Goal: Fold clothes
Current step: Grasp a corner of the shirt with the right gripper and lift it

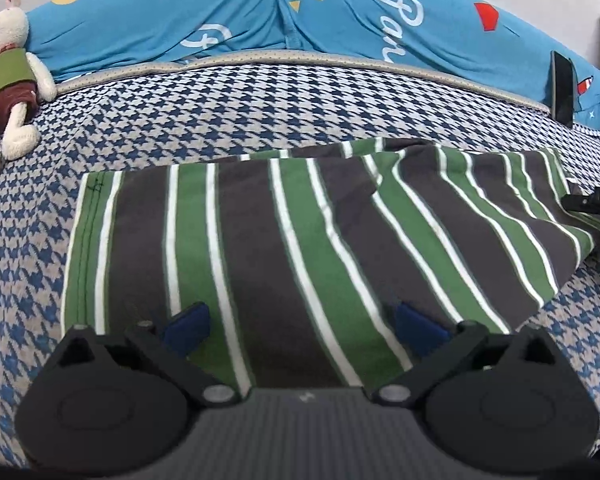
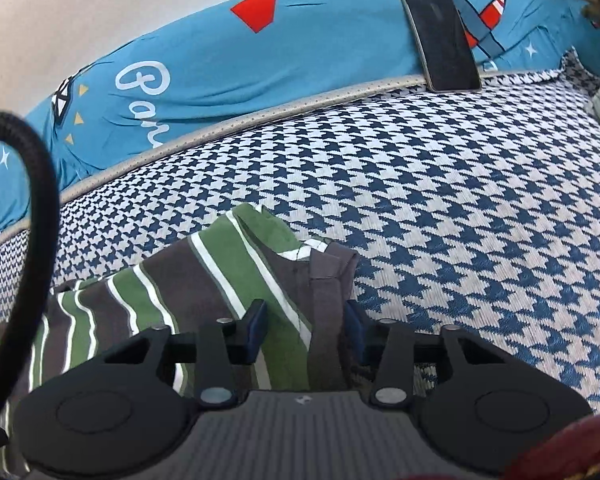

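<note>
1. One striped shirt (image 1: 284, 240) lies partly folded on the bed (image 1: 180, 112); soft, light, limp.
2. Left claw (image 1: 300, 322): spread wide over its near edge, holding nothing.
3. Right claw (image 2: 306, 326): narrowed around the grey collar; best hold is hems.

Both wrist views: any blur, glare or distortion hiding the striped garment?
Left wrist view: even light, no glare; fisheye bows the green, grey and white striped garment and houndstooth bedcover. Right wrist view: garment sharp near the right gripper; a black cable covers its left part.
</note>
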`<state>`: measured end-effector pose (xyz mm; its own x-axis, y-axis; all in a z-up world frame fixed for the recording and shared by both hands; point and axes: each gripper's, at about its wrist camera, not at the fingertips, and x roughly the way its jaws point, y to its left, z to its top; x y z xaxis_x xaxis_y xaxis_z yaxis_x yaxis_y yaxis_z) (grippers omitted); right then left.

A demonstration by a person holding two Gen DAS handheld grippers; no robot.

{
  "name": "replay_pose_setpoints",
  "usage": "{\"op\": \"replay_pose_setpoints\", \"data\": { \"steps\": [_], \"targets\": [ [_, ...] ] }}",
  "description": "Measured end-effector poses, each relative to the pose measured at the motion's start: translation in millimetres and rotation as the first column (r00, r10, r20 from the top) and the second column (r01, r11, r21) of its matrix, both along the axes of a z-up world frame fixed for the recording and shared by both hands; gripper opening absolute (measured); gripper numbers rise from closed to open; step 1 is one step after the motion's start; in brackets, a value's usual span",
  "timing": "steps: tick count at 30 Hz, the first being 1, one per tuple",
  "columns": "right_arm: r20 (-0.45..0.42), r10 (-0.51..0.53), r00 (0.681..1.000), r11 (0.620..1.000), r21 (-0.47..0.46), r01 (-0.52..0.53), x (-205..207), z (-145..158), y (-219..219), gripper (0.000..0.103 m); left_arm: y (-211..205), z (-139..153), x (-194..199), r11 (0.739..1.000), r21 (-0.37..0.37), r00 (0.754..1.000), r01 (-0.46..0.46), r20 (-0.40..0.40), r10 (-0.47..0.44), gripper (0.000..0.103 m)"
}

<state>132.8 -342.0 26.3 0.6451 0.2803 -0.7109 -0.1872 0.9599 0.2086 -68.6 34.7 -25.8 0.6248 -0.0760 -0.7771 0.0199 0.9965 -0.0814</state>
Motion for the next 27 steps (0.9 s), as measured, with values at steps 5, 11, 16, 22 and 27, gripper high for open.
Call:
{"op": "replay_pose_setpoints", "data": {
  "steps": [5,11,16,22,27],
  "targets": [
    [0.012,0.006,1.000,1.000,0.018,-0.007,0.4,-0.3,-1.2,0.020,-8.5,4.2,1.6,0.999,0.020,1.000,0.026,0.004,-0.026,0.103],
    [0.073,0.021,0.997,1.000,-0.007,-0.020,-7.6,12.2,8.6,0.014,-10.7,7.2,1.5,0.999,0.032,0.999,0.032,0.002,-0.032,0.103],
    [0.132,0.035,0.991,0.999,-0.033,-0.031,-14.9,24.4,17.2,0.013,-7.6,9.8,1.4,1.000,0.016,1.000,0.014,-0.002,-0.014,0.103],
    [0.209,0.073,0.975,0.996,-0.062,-0.061,-31.8,39.7,34.9,0.013,-8.6,11.2,-0.3,1.000,0.012,1.000,0.015,0.002,-0.015,0.103],
    [0.278,0.139,0.950,0.988,-0.100,-0.116,-45.7,54.9,56.7,0.013,-9.0,12.0,-0.4,1.000,0.014,1.000,0.008,0.003,-0.008,0.103]
  ]
}}
